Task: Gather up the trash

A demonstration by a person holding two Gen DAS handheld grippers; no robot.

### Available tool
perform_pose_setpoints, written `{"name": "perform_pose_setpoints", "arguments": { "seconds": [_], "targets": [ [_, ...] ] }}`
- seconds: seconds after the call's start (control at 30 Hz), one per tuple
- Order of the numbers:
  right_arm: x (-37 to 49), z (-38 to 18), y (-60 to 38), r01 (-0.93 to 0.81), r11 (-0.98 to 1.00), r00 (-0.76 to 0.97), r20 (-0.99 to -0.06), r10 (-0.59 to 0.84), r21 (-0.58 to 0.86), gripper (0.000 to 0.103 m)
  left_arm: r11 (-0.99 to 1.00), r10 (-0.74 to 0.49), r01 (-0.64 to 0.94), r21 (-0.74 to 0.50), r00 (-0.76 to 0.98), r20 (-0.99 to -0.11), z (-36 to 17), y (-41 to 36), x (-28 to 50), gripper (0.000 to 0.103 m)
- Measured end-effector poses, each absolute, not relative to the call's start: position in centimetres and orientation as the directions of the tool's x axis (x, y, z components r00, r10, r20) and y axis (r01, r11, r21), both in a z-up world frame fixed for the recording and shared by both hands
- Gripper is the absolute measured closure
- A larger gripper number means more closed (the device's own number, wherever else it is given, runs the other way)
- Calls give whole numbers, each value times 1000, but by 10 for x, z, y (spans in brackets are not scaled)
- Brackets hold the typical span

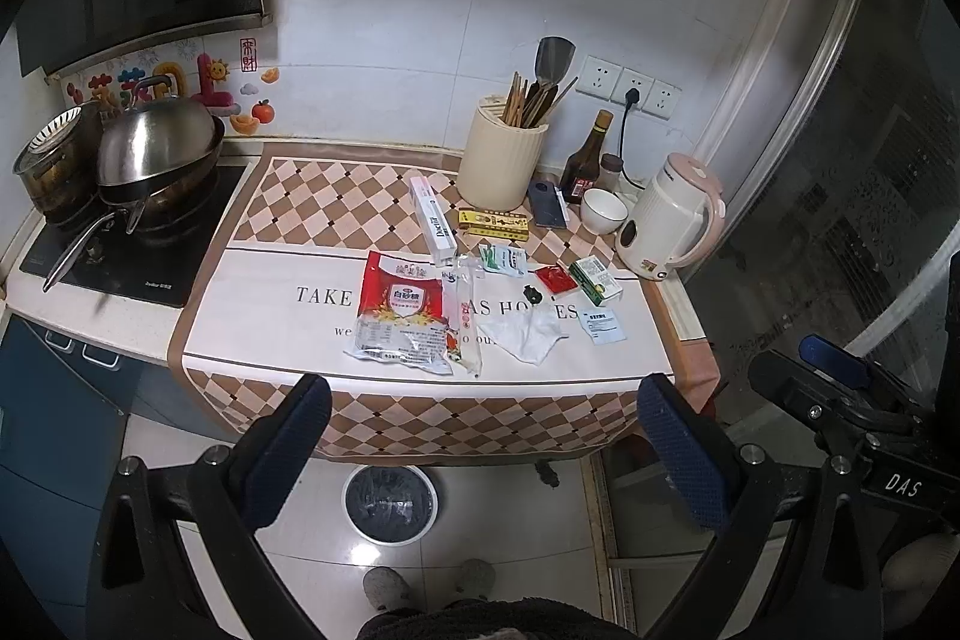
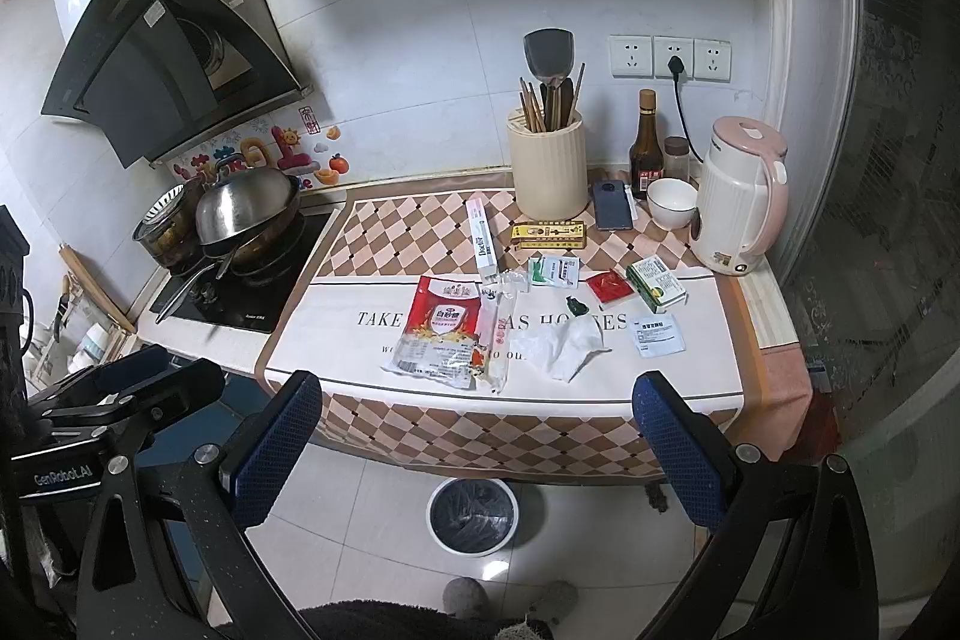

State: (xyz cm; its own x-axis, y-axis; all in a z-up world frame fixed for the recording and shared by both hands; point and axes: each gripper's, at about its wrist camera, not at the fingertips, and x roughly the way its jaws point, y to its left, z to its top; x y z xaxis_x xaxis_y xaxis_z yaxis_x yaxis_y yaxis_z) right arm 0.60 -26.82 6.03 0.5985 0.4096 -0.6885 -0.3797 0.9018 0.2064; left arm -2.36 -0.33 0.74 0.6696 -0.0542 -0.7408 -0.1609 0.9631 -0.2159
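Note:
Litter lies on the counter mat: a red and clear food bag [image 1: 405,313] [image 2: 444,331], a long clear wrapper [image 1: 467,316] [image 2: 499,334], a crumpled white tissue [image 1: 531,334] [image 2: 564,343], a red sachet [image 1: 555,277] [image 2: 611,288], green-white packets [image 1: 503,259] [image 2: 553,272] and a pale blue sachet [image 1: 605,325] [image 2: 657,334]. A white bin with a black liner [image 1: 390,503] [image 2: 473,515] stands on the floor below the counter edge. My left gripper [image 1: 486,451] and right gripper [image 2: 480,445] both hang open and empty, in front of the counter, above the floor.
On the mat also sit a green medicine box [image 2: 655,285], a yellow box [image 2: 547,232], a white toothpaste box [image 2: 483,238], a utensil holder [image 2: 547,169], a phone [image 2: 612,205], a bowl [image 2: 671,202], a bottle [image 2: 645,154] and a kettle [image 2: 741,196]. Pans [image 1: 153,160] occupy the hob at left. A person's slippers [image 2: 462,595] show at the bottom.

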Motion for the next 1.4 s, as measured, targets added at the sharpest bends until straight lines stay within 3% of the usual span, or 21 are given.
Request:
{"name": "perform_pose_setpoints", "arguments": {
  "seconds": [0.4,0.63,0.8,1.07,1.4],
  "targets": [
    [7,60,-265,-378,903,599,-689,408,206,0,964,-50,-163,-211,668,-743,6,-6,-24,0],
    [12,47,-252,-303,934,605,-719,342,189,0,951,243,-305,49,643,-726,-15,13,7,0],
    [39,21,-244,-209,959,590,-758,278,189,0,933,275,-353,77,555,-785,-56,60,54,0],
    [124,-43,-233,-101,983,537,-824,182,152,0,930,166,-364,48,302,-939,-164,101,148,0],
    [283,-193,-235,-41,988,282,-947,156,150,0,884,209,-434,176,29,-978,-279,110,227,0]
  ]
}}
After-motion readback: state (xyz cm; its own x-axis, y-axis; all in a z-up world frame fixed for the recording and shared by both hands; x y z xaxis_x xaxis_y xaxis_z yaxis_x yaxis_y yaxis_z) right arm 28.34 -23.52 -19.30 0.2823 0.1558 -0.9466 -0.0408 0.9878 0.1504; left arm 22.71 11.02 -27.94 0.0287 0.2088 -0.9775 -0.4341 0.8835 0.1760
